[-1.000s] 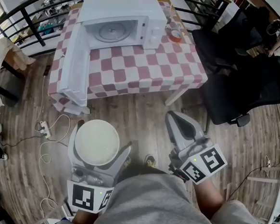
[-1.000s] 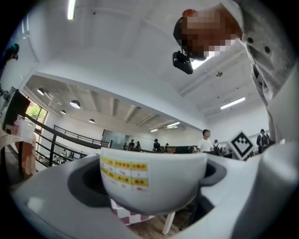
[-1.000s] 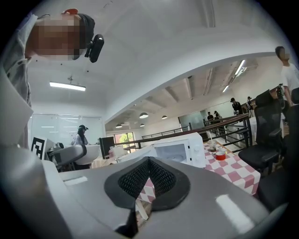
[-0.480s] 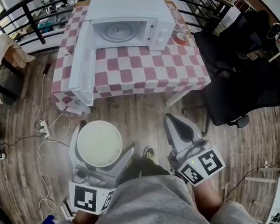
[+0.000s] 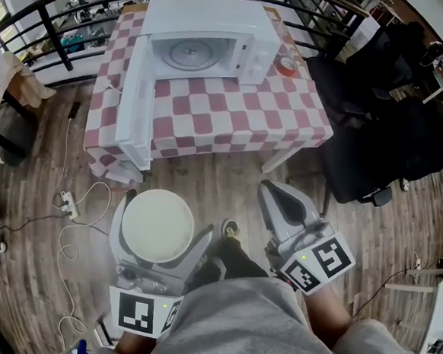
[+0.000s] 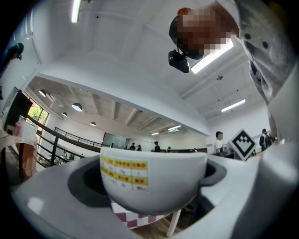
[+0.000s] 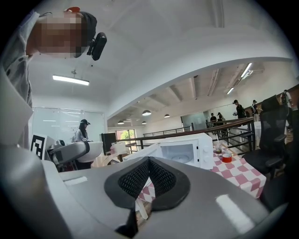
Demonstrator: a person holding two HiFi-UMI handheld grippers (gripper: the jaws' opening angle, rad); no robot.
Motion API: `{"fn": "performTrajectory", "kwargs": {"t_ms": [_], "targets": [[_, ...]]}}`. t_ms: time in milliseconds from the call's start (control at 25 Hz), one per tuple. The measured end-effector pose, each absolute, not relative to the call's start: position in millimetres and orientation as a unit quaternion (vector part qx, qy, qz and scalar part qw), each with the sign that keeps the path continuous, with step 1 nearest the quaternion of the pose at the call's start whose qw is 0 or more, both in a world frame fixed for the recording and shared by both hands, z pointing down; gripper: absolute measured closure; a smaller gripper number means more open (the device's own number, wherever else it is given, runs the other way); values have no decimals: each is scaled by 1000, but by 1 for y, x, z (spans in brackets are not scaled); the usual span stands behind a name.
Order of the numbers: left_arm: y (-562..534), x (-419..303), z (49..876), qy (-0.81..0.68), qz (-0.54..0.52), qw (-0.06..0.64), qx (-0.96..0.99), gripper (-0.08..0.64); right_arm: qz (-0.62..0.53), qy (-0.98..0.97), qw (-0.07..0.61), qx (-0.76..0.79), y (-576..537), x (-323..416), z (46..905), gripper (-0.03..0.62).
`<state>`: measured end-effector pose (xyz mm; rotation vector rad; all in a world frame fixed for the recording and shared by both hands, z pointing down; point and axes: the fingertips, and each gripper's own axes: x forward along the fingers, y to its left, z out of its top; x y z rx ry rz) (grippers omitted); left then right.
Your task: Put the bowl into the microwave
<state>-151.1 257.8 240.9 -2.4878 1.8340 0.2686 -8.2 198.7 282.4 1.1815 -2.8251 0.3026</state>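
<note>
In the head view my left gripper (image 5: 159, 227) is shut on a white bowl (image 5: 157, 224), held level over the wooden floor just short of the table. The left gripper view shows the bowl (image 6: 154, 179) wedged between the two grey jaws, a yellow sticker on its side. My right gripper (image 5: 279, 194) is shut and holds nothing; its dark pads (image 7: 148, 179) meet. The white microwave (image 5: 206, 34) stands at the far side of the checkered table (image 5: 234, 116), its door (image 5: 141, 101) swung open to the left and the glass turntable (image 5: 191, 53) bare. The right gripper view also shows the microwave (image 7: 187, 151).
A small red container (image 5: 286, 64) sits to the right of the microwave. Black office chairs (image 5: 378, 131) crowd the table's right side. A power strip and white cables (image 5: 70, 202) lie on the floor at left. A black railing (image 5: 59, 14) runs behind the table.
The table and microwave have drifted right and a little nearer in the head view, and a shoe has stepped forward. Both grippers keep their pose, the bowl still held.
</note>
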Motion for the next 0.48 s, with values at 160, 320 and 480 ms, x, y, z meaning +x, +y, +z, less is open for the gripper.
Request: {"fn": "performTrajectory", "kwargs": {"t_ms": [160, 320, 480], "targets": [[255, -151, 238, 593, 90, 20, -800, 29, 101, -918, 31, 381, 197, -8, 283, 592], [250, -153, 239, 599, 88, 20, -796, 29, 104, -919, 27, 379, 194, -6, 285, 592], [242, -148, 240, 600, 83, 20, -796, 29, 105, -919, 24, 380, 185, 0, 287, 592]]}}
